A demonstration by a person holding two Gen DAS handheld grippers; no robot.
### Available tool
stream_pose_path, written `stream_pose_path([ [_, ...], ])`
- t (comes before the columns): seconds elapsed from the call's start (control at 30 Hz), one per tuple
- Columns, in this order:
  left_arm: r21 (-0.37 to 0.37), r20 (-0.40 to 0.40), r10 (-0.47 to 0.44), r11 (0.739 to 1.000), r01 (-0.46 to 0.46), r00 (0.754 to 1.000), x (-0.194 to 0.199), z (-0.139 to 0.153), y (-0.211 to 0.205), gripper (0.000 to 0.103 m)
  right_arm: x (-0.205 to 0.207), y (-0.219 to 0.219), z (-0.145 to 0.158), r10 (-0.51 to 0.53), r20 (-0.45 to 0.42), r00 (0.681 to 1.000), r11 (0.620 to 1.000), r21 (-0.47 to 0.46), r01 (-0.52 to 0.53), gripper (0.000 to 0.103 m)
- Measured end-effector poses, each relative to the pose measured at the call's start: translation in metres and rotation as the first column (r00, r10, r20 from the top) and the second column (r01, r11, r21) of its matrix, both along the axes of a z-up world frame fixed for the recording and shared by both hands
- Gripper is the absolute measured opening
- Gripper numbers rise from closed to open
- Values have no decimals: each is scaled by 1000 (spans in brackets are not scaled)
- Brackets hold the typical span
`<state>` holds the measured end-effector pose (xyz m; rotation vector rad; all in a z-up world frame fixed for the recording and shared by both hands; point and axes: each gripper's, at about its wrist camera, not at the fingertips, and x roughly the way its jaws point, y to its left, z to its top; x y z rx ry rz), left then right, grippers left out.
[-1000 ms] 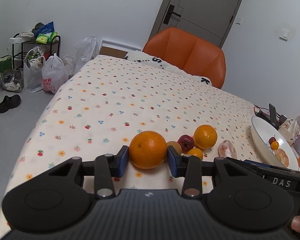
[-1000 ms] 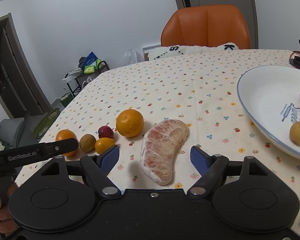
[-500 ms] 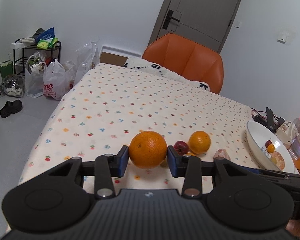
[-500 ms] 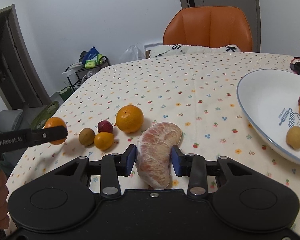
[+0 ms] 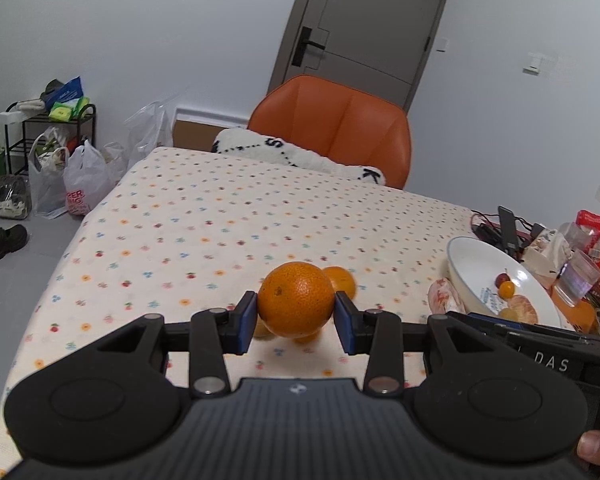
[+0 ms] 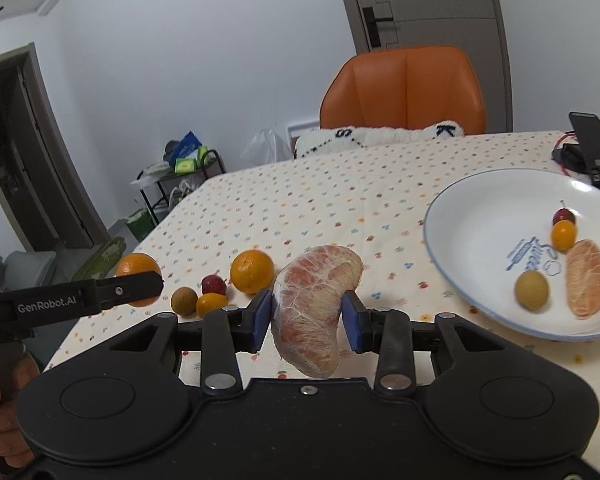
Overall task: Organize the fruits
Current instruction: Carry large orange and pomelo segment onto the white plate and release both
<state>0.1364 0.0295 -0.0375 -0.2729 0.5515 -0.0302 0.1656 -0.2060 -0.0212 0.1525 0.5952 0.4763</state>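
Fruits are lying on the floral-print tablecloth (image 6: 340, 208) and in the white round plate (image 6: 480, 216). Leftmost, the left gripper (image 5: 295, 317) is clamping a large round orange (image 5: 296, 299) between its blue pads, lifted above the cloth. A brown longan (image 6: 184, 301), small kumquat (image 6: 211, 304), red fruit (image 6: 214, 284) and second orange (image 6: 252, 271) are sitting beside it. Rightward, the right gripper (image 6: 308, 317) is squeezing a peeled pink pomelo segment (image 6: 314, 308), raised near the plate.
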Motion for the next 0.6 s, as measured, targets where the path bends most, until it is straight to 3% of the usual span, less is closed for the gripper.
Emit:
stream_pose_path([
  [0.6,11,23,-101,995,101,995,16,9,-71,39,-4,-78,8,-117,41,992,992,46,115,36],
])
